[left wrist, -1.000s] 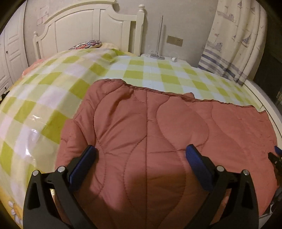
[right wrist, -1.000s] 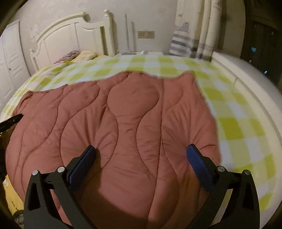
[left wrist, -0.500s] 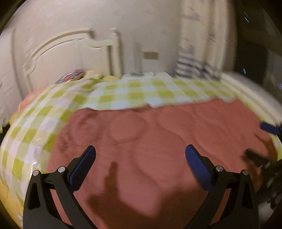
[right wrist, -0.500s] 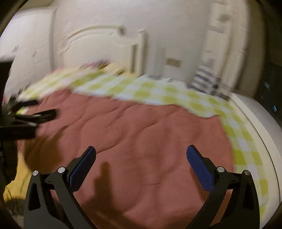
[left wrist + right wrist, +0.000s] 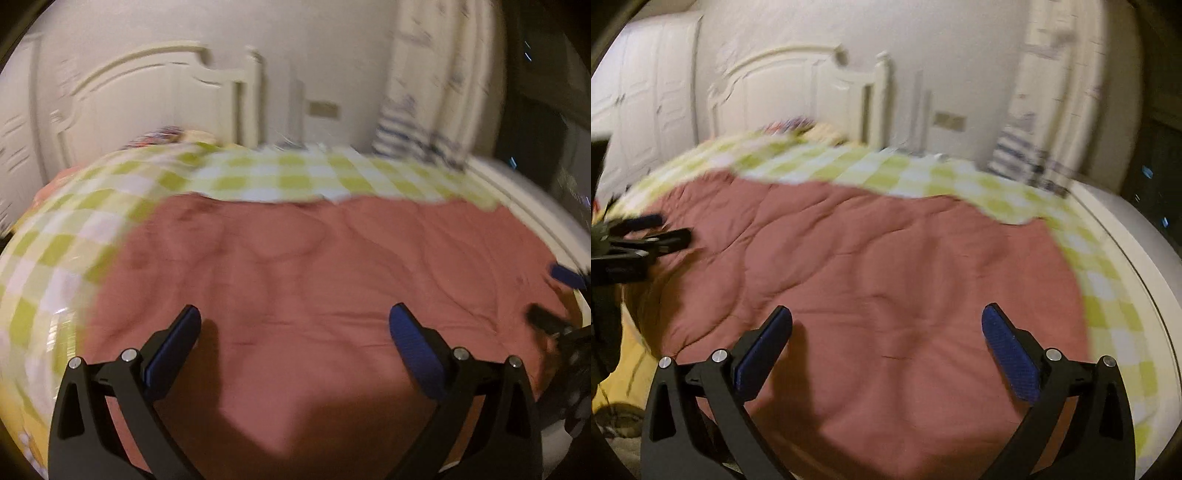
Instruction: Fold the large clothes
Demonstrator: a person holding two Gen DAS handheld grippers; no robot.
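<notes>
A large rust-red quilted garment (image 5: 314,280) lies spread flat on the bed; it also shows in the right wrist view (image 5: 879,266). My left gripper (image 5: 295,317) is open and empty, held above the garment's near edge. My right gripper (image 5: 886,317) is open and empty, also above the near edge. The right gripper shows at the right edge of the left wrist view (image 5: 557,295), and the left gripper at the left edge of the right wrist view (image 5: 657,229). Both views are blurred.
The bed has a green and white checked sheet (image 5: 258,177) and a white headboard (image 5: 155,96) at the back. A curtain (image 5: 436,92) hangs at the back right. A white bed frame edge (image 5: 1137,266) runs along the right. Yellow fabric (image 5: 624,365) hangs at the lower left.
Both grippers have lifted up and back from the garment and tilted so more of the wall shows. Both stay open. The garment has not moved.
</notes>
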